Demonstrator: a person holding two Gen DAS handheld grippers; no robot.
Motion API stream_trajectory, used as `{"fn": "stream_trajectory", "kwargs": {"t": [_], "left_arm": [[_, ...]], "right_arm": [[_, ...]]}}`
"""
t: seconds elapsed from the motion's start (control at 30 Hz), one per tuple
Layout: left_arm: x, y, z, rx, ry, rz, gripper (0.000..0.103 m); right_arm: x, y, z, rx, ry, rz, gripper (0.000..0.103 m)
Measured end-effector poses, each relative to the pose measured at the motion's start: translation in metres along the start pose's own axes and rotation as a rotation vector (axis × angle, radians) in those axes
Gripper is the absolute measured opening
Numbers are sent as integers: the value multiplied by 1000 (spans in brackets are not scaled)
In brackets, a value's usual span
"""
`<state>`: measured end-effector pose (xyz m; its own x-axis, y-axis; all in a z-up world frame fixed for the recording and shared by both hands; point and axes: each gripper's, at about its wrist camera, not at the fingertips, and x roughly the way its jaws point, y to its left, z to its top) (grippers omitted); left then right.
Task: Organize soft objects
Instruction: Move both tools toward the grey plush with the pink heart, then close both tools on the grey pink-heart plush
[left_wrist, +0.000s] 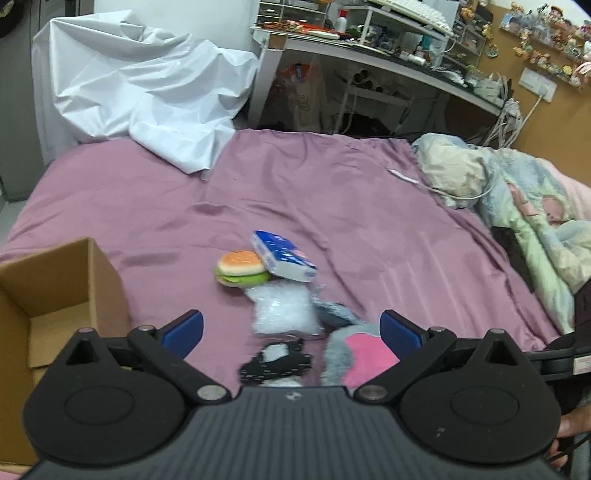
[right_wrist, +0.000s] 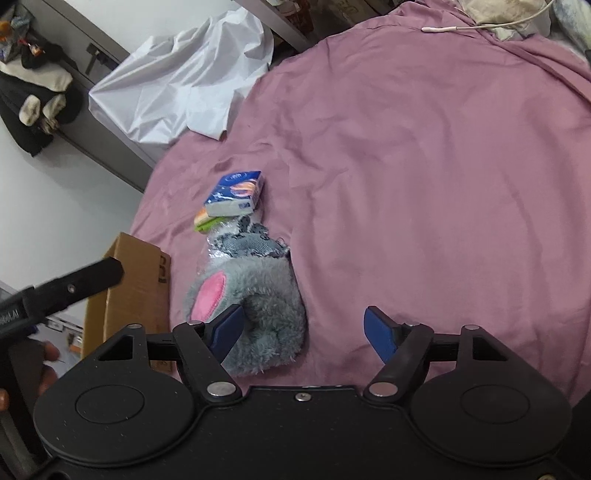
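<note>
Right gripper (right_wrist: 301, 332): jaws apart, empty, left pad brushing grey fluffy plush slipper (right_wrist: 255, 295).
Slipper: on mauve bedsheet (right_wrist: 424, 166), beside open cardboard box (right_wrist: 133, 273).
Handling: light, squashy; pinch furry heel.

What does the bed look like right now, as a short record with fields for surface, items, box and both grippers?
surface: mauve bedsheet
items: toy hamburger, blue tissue pack leaning on it, clear plastic bag, fluffy grey slipper with pink patch, all clustered together
box: open cardboard box, beside the cluster; what shows of its inside is bare
left gripper: open, above the items
right gripper: open, one pad beside the slipper
</note>
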<state>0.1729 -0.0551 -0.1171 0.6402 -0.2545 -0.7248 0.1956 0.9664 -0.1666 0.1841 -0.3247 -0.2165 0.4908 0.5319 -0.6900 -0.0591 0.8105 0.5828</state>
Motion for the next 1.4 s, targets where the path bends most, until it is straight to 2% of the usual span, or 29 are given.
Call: {"fn": "stream_trajectory", "kwargs": {"t": [0.13, 0.37, 0.43, 0.53, 0.7, 0.73, 0.87, 0.97, 1.17, 1.23, 1.4], "left_arm": [[2, -8, -5, -17, -11, 8, 101], [1, -17, -12, 17, -4, 13, 101], [0, -19, -13, 15, 16, 0, 101], [4, -21, -13, 40, 56, -87, 101], [9, -25, -14, 71, 83, -35, 101], [10, -21, -14, 52, 90, -34, 101], [14, -8, -13, -27, 108, -31, 100], [17, 0, -14, -73, 116, -25, 99], [26, 2, -15, -105, 126, -53, 82], [34, 5, -16, -134, 158, -48, 69], [45, 10, -21, -185, 195, -75, 59]], "right_arm": [[5, -5, 1, 23, 9, 5, 71], [15, -6, -1, 45, 40, 30, 71], [18, -7, -1, 58, 55, 45, 63], [23, -9, -1, 88, 78, 83, 55], [32, -8, -3, 121, 89, 156, 42], [33, -8, -3, 128, 92, 179, 38], [35, -6, -3, 130, 88, 214, 36], [33, -9, -2, 149, 77, 256, 31], [35, -8, -2, 151, 75, 271, 29], [36, -9, -1, 153, 76, 273, 29], [38, -9, -2, 149, 86, 282, 29]]}}
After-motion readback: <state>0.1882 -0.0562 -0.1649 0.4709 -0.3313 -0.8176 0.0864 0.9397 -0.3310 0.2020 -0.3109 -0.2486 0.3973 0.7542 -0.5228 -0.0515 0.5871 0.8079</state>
